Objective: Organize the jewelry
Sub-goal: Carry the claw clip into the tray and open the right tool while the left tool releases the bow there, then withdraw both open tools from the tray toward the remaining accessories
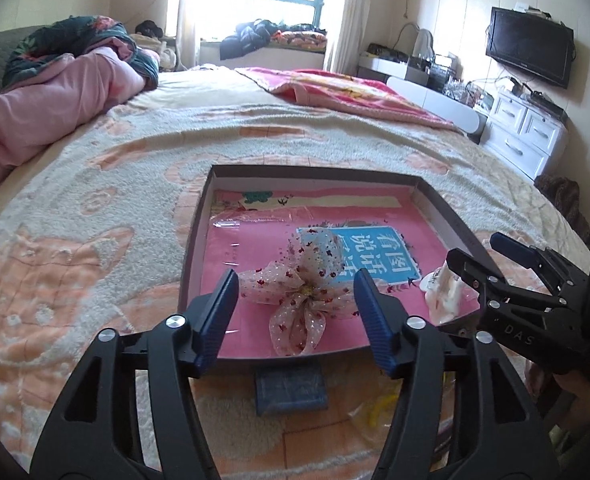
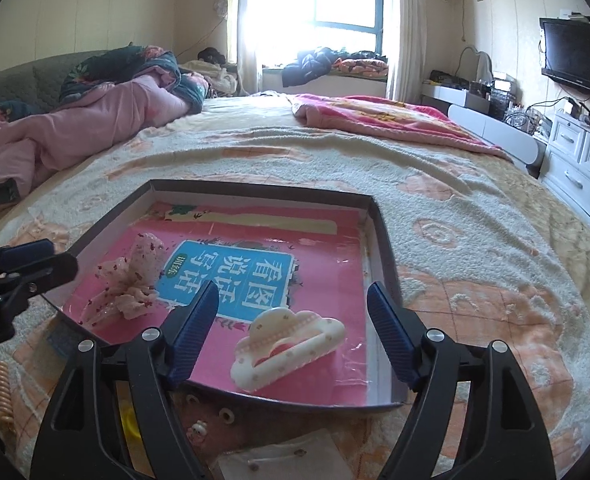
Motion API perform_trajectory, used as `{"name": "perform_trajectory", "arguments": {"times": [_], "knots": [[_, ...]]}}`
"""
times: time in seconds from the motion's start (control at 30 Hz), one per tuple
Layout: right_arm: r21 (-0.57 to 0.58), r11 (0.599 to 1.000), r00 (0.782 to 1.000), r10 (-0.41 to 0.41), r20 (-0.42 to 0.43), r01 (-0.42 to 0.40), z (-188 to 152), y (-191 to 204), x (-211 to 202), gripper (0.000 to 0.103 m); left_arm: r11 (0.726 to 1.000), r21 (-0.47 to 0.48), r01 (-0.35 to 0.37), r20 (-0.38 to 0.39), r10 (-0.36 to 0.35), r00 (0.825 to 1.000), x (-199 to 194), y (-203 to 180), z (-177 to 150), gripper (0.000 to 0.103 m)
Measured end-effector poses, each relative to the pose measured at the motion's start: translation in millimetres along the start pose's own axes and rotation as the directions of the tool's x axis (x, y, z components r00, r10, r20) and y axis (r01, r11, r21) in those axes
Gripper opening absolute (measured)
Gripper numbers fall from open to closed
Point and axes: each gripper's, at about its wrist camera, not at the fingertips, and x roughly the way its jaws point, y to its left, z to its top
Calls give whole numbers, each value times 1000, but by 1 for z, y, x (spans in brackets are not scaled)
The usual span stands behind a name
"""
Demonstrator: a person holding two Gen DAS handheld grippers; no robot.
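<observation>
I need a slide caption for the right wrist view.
Open right gripper over a white hair claw in the tray.

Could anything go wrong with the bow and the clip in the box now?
Maybe. The floppy bow lies between the left gripper's open fingers, so a careless pull back might snag its loops. The cloud-shaped clip rests near the box's front wall; a bump from the right gripper could knock it out.

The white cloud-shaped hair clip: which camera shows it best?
The right wrist view: the hair clip lies whole and close in the tray, between the open right tool fingers. The left wrist view shows only part of it, behind that tool.
</observation>
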Motion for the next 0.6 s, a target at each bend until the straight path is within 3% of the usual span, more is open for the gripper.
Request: {"name": "perform_trajectory", "arguments": {"times": [0.3,0.6], "knots": [[34,999,996,-35,81,32,-8,-7,-39,91,999,-20,-28,77,30,997,-30,1,-4,67],[45,999,989,-36,144,29,-9,-3,-79,95,999,-43,-15,120,20,993,-56,2,-14,79]]}}
